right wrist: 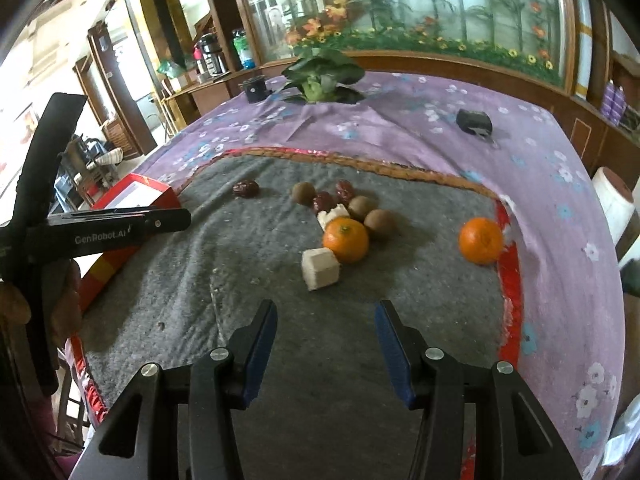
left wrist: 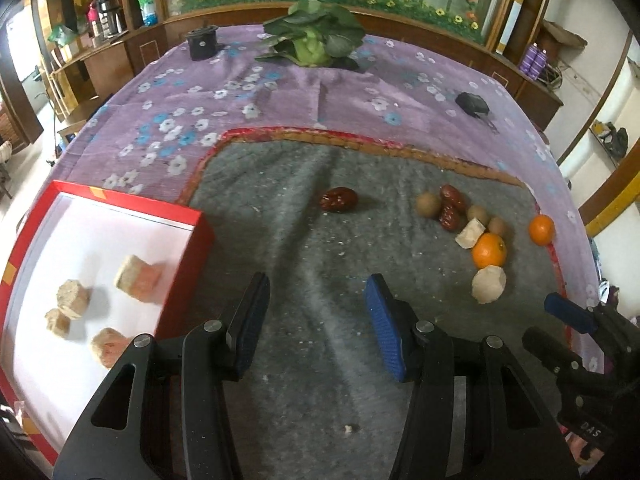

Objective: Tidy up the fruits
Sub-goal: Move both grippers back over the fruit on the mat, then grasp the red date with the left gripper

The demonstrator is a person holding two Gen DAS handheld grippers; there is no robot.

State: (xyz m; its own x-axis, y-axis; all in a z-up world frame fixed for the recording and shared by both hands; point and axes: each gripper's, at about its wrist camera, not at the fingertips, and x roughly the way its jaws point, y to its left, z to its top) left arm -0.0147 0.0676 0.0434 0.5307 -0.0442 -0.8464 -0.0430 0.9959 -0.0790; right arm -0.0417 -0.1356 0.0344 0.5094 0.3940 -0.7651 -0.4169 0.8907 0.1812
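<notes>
Fruit cluster (right wrist: 340, 216) on grey mat (right wrist: 248, 280), right of centre; lone orange (right wrist: 481, 240) at mat edge; lone date (left wrist: 338, 199) apart; red box (left wrist: 176, 264) left, pale chunks inside; right claw (right wrist: 326, 320) half open, empty; left claw (left wrist: 316, 296) likewise; risk: oranges roll off if nudged, cluster scatters.

Fruit pile sat right, box left

Red cardboard box (left wrist: 182, 236) held pale crumbly chunks (left wrist: 73, 299); round orange tangerines (right wrist: 345, 239), brown kiwis (right wrist: 379, 223) clustered on grey felt mat (right wrist: 280, 304).
</notes>
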